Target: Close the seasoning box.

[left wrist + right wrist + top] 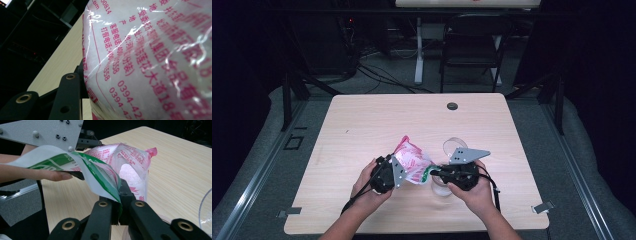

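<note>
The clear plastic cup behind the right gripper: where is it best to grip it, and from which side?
Probably at the rim of the clear plastic cup, from above on its far side. It seems to stand upright with its mouth open, while the right gripper and the pink-printed plastic bag of white grains crowd its near side.

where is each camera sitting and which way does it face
High view: above the person's side, looking forward and down at the table; forearms, both hands show.
Left gripper view: on the left gripper, facing the bag; one jaw shows.
Right gripper view: on the right gripper, facing the bag's open top.
All share the bag.
</note>
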Tool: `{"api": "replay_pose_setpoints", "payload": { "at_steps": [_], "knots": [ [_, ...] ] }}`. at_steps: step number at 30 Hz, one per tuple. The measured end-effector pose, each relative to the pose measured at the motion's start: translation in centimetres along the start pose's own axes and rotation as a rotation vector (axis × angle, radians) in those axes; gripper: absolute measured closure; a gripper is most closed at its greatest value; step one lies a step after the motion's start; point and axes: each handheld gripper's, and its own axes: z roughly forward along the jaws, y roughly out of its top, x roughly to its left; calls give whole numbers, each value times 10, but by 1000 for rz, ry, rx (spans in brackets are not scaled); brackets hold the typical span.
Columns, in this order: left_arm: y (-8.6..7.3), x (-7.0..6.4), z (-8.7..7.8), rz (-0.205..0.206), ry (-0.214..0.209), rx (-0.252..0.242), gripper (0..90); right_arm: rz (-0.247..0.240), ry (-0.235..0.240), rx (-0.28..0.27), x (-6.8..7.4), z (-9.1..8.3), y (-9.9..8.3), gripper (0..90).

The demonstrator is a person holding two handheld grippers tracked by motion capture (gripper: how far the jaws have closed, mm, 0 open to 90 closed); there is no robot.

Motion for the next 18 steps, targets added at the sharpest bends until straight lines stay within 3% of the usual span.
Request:
{"api": "replay_pose_setpoints", "payload": {
  "at_steps": [18],
  "knots": [
    [15,5,0,82,44,-1,569,6,-18,-6,-5,-7,-1,900]
  ]
}}
